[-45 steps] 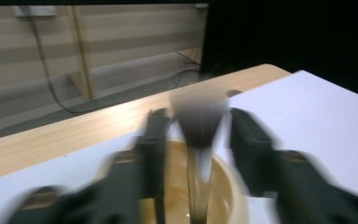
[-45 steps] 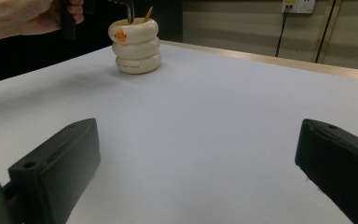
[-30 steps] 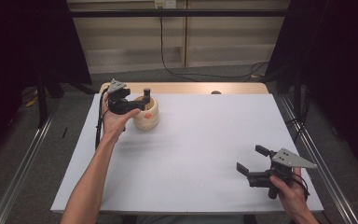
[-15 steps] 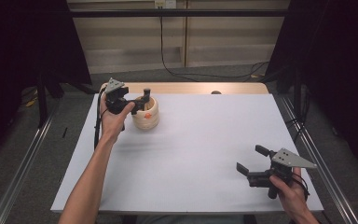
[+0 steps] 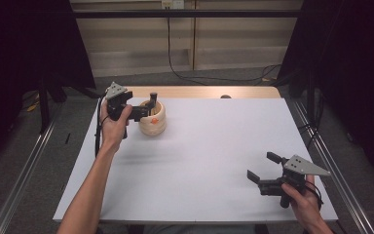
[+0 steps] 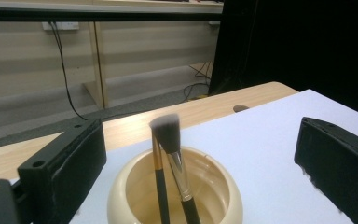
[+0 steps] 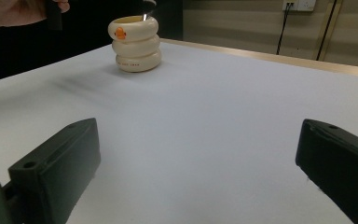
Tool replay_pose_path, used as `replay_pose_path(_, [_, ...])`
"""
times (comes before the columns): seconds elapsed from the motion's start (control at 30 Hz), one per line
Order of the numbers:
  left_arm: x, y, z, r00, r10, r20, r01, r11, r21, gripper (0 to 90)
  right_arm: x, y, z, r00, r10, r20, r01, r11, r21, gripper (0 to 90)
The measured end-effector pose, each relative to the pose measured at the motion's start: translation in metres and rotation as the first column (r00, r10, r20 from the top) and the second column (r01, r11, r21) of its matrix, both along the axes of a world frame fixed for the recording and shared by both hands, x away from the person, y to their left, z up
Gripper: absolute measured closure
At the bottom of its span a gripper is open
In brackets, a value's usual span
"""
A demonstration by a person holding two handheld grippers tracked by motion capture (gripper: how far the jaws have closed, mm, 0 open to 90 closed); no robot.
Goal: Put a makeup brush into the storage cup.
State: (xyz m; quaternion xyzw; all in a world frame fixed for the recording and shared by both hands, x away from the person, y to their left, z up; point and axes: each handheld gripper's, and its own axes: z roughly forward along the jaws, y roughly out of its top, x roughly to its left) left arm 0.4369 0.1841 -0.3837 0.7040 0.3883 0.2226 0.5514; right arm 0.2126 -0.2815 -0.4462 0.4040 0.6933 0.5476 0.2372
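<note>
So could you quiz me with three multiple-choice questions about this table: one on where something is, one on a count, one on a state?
1. Where is the cream pot?
A. far left of the table
B. near right corner
C. on the floor

2. How many brushes stand in it?
A. none
B. two
C. five

3. The left tongs are:
A. shut on a brush
B. open around the brushes
C. lying on the table

Answers: 1 A, the high view shows it there. 2 B, two handles rise from it. 3 B, the jaws stand apart on either side.
</note>
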Motion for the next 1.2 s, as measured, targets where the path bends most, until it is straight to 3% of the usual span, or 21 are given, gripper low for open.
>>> replay_pose_path(0.07, [-0.002,0.002,0.001,1.0000,-0.006,0.004,0.006,0.9998,0.020,2.2,0.000,-0.001,0.000,1.0000,-0.002,0.000,0.002,1.0000,0.005,0.0])
replay_pose_path(0.33, [-0.012,0.006,0.004,0.9999,0.002,0.010,-0.003,0.9999,0.012,1.7,-0.001,-0.005,-0.001,0.9998,-0.018,-0.001,0.018,0.9998,0.008,0.0])
replay_pose_path(0.6, [-0.030,0.006,0.011,0.9988,-0.022,0.043,0.021,0.9996,0.018,1.7,-0.001,-0.005,-0.001,0.9998,-0.018,0.001,0.018,0.9998,0.003,0.0])
replay_pose_path(0.7, [-0.041,0.006,0.009,0.9989,-0.028,0.038,0.029,0.9992,-0.028,1.5,-0.003,-0.005,0.001,0.9998,-0.019,0.004,0.019,0.9998,0.007,0.0])
replay_pose_path(0.77, [-0.047,0.006,0.007,0.9988,-0.022,0.043,0.023,0.9997,-0.009,1.7,-0.004,-0.004,0.002,0.9998,-0.018,0.010,0.018,0.9998,0.008,0.0])
replay_pose_path(0.97, [-0.064,0.011,0.007,0.9972,-0.029,0.069,0.029,0.9995,-0.009,1.8,-0.003,0.000,0.001,0.9999,-0.010,0.008,0.010,0.9999,-0.005,0.0])
replay_pose_path(1.03, [-0.070,0.011,0.007,0.9957,-0.023,0.090,0.020,0.9993,0.032,2.1,-0.003,-0.001,0.001,0.9999,-0.012,0.007,0.012,0.9999,-0.004,0.0])
replay_pose_path(1.2, [-0.082,0.012,0.001,0.9954,-0.034,0.089,0.032,0.9991,0.027,1.8,-0.003,-0.001,0.002,0.9999,-0.014,0.009,0.014,0.9999,-0.002,0.0])
